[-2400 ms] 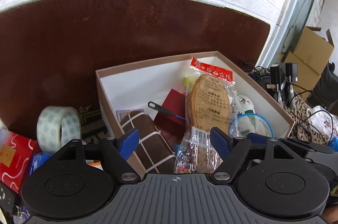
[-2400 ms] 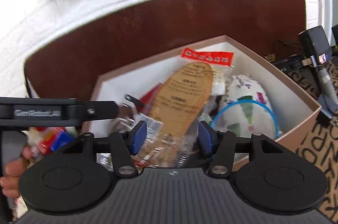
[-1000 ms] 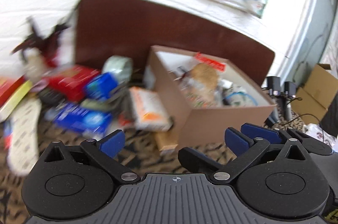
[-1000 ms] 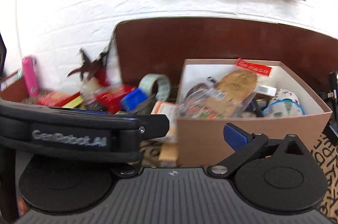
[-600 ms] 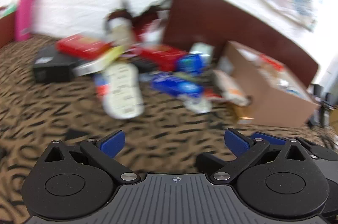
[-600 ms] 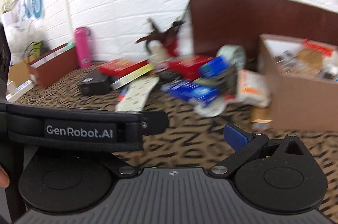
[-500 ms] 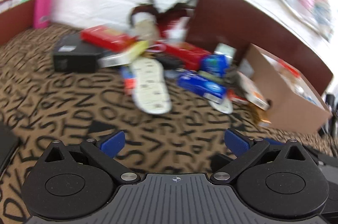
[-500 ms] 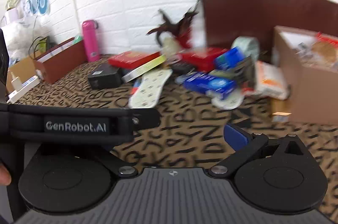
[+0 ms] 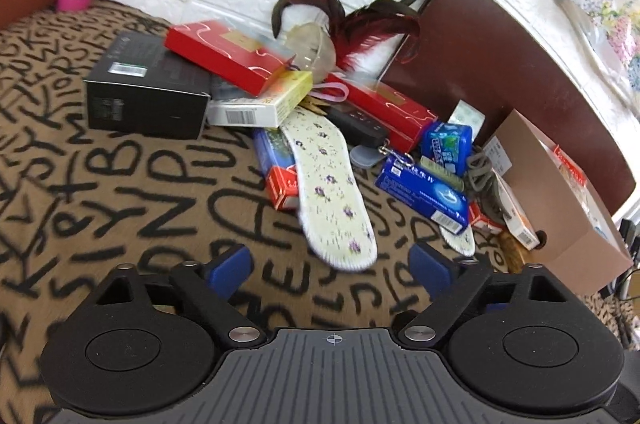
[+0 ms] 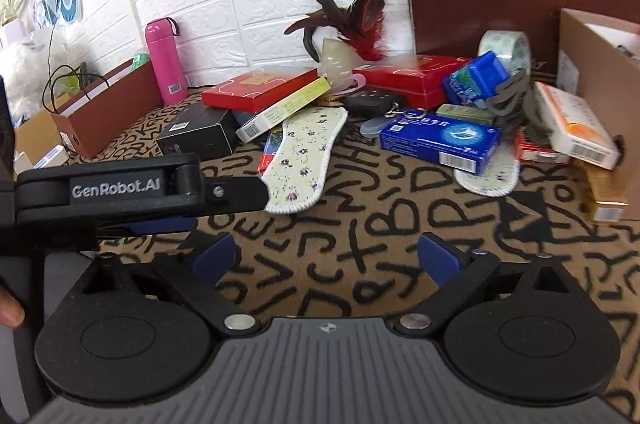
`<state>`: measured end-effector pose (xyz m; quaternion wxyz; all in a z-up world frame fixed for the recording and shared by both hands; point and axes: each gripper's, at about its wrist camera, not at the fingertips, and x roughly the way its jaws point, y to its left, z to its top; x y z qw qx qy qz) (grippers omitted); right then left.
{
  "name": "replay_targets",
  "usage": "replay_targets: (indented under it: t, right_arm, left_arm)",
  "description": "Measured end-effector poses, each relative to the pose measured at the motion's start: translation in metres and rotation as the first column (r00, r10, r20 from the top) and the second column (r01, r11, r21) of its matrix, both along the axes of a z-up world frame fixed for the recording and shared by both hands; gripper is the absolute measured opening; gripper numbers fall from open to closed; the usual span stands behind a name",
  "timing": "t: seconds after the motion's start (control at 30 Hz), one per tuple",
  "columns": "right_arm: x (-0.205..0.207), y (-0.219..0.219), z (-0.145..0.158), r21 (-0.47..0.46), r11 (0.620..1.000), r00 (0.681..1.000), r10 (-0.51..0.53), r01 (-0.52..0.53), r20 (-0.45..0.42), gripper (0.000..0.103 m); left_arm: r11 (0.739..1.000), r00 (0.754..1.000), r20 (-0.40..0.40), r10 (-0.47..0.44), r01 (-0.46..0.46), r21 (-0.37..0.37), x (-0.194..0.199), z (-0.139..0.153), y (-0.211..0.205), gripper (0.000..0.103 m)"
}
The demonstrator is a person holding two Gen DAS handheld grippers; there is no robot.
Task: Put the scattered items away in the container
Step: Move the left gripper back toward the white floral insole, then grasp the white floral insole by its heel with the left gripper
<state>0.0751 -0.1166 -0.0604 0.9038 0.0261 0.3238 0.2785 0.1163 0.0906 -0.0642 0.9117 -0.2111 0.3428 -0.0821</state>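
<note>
A white floral insole [image 9: 332,192] lies on the lettered brown cloth at the near edge of a pile of scattered items, just ahead of my left gripper [image 9: 329,264]. That gripper's jaws are closing with nothing between them. The cardboard box [image 9: 560,208] holding several items stands at the right. In the right wrist view the insole [image 10: 304,152] is ahead and slightly left of my right gripper [image 10: 325,256], whose jaws are also closing on nothing. A blue box [image 10: 438,140] rests on a second insole [image 10: 488,176] beside the cardboard box [image 10: 600,64].
The pile holds a black box [image 9: 144,92], red boxes [image 9: 228,52], a feathered item [image 9: 352,20], a tape roll [image 10: 504,46] and a white-orange carton [image 10: 572,124]. A pink bottle [image 10: 164,60] and a brown tray [image 10: 108,104] stand far left. The left gripper's housing [image 10: 116,188] crosses the right view.
Both grippers swung left from over the cardboard box to the scattered pile and sank toward the cloth. Their jaws have narrowed slightly. The insole now lies just ahead.
</note>
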Motion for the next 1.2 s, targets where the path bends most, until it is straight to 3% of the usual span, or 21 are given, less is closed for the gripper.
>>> replay_targets:
  t: [0.17,0.3,0.4,0.5,0.6,0.63,0.8,0.93,1.1,1.13,1.17,1.2]
  right_arm:
    - [0.029,0.009,-0.012,0.088,0.995,0.997,0.047,-0.041,-0.067,0.081]
    - [0.05,0.015,-0.022,0.142,0.989,0.99,0.07,-0.053,-0.123,0.068]
    - [0.06,0.022,-0.025,0.145,0.987,0.988,0.084,-0.065,-0.129,0.056]
    - [0.066,0.029,-0.025,0.145,0.987,0.987,0.095,-0.076,-0.132,0.042]
    - [0.063,0.027,-0.024,0.109,0.992,0.991,0.074,-0.062,-0.11,0.024]
    - [0.061,0.023,-0.023,0.119,0.991,0.99,0.073,-0.059,-0.117,0.023]
    - [0.036,-0.001,-0.014,0.145,0.987,0.989,0.081,-0.062,-0.127,0.019]
    - [0.002,-0.019,-0.009,0.106,0.991,0.988,0.095,-0.082,-0.122,0.019]
    - [-0.044,-0.047,-0.019,0.049,0.996,0.981,0.084,-0.077,-0.177,0.019]
    - [-0.054,-0.054,-0.022,0.043,0.997,0.981,0.078,-0.071,-0.179,0.019]
    - [-0.062,-0.06,-0.023,0.048,0.997,0.982,0.073,-0.065,-0.177,0.019]
    - [-0.069,-0.065,-0.023,0.053,0.997,0.982,0.064,-0.056,-0.18,0.019]
  left_arm:
    - [0.999,0.998,-0.055,-0.026,0.024,-0.047,0.032,-0.013,0.01,0.073]
    - [0.997,0.997,-0.054,-0.052,0.049,-0.057,0.045,-0.017,0.011,0.065]
    - [0.995,0.994,-0.066,-0.081,0.077,-0.066,0.054,-0.019,0.008,0.051]
    - [0.996,0.994,-0.075,-0.077,0.072,-0.059,0.058,-0.02,0.006,0.029]
    - [0.995,0.993,-0.075,-0.09,0.086,-0.053,0.051,-0.016,0.005,0.02]
    - [0.994,0.992,-0.077,-0.098,0.094,-0.057,0.047,-0.014,0.004,0.016]
    - [0.989,0.988,-0.075,-0.138,0.133,-0.061,0.013,-0.003,-0.009,0.016]
    - [0.981,0.977,-0.105,-0.186,0.179,-0.07,-0.023,-0.009,-0.027,0.016]
    - [0.969,0.959,-0.147,-0.242,0.23,-0.094,-0.067,-0.025,-0.05,0.016]
    - [0.968,0.959,-0.137,-0.249,0.24,-0.079,-0.074,-0.025,-0.054,0.017]
    - [0.966,0.957,-0.131,-0.258,0.251,-0.064,-0.077,-0.023,-0.057,0.034]
    - [0.965,0.957,-0.127,-0.262,0.257,-0.06,-0.079,-0.022,-0.059,0.038]
